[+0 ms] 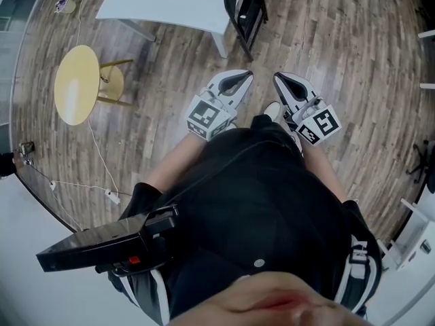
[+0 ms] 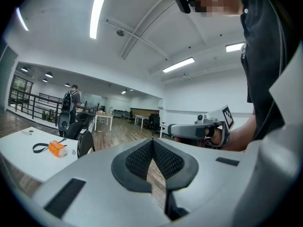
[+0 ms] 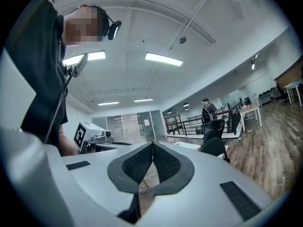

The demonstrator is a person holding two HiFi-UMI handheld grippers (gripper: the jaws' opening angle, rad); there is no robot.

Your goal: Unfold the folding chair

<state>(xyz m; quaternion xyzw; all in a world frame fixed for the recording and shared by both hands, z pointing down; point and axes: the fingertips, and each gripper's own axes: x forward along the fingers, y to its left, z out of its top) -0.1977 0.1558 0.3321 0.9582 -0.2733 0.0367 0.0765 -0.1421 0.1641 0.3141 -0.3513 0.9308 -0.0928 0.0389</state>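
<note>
Wood floor (image 1: 353, 60) fills most of the head view. White table (image 1: 170, 9) sits at the top edge of that view. Black folding chair (image 1: 245, 9) stands upright at the table's right corner; we read it as flat, not opened, and cannot tell whether it touches the table or only stands just beside it. Round yellow stool (image 1: 76, 83) is on the floor left of the table, well apart from the chair.

We hold both grippers side by side in front of the body, tips toward the table and chair, apart from both.
- Left gripper (image 1: 241, 80): jaws together, pads meeting at the tips, nothing between them.
- Right gripper (image 1: 284, 81): same, jaws together and empty.

Orange box (image 2: 57, 148) lies on the table near its edge, with a black strap (image 2: 41, 147) just beside it. Thin white cable (image 1: 98, 151) trails across the floor below the stool.
</note>
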